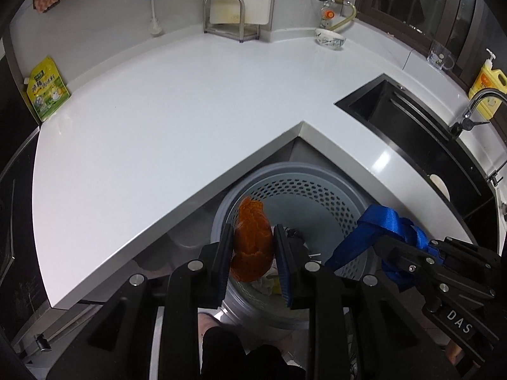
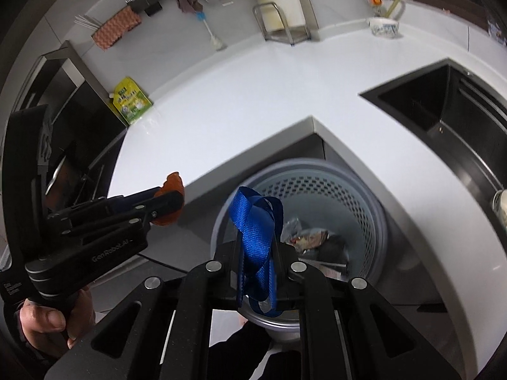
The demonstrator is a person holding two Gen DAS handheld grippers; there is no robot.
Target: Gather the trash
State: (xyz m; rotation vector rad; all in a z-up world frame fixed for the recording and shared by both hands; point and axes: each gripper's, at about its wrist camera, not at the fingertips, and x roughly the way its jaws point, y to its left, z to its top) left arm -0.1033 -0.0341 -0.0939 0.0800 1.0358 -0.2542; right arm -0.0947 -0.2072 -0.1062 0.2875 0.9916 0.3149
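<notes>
My left gripper (image 1: pixel 252 232) is shut on a piece of orange peel (image 1: pixel 253 240) and holds it over the near rim of a grey perforated trash basket (image 1: pixel 317 186) that stands on the floor in the counter's inner corner. My right gripper (image 2: pixel 257 240) is shut on a looped blue strap (image 2: pixel 256 221), which hangs above the basket (image 2: pixel 332 190). Wrappers and other scraps (image 2: pixel 313 240) lie at the basket's bottom. In the right wrist view the left gripper (image 2: pixel 168 202) comes in from the left with the orange peel (image 2: pixel 172 183) showing past its fingers. In the left wrist view the right gripper (image 1: pixel 385 242) carries the blue strap (image 1: pixel 383 221) at the right.
A white L-shaped counter (image 1: pixel 190 110) wraps around the basket. On it are a yellow-green pouch (image 1: pixel 47 88), a metal rack (image 1: pixel 226 15), a bowl (image 1: pixel 330 38) and a yellow soap bottle (image 1: pixel 488 85). A black sink (image 1: pixel 412 120) with a tap (image 1: pixel 475 107) is at right.
</notes>
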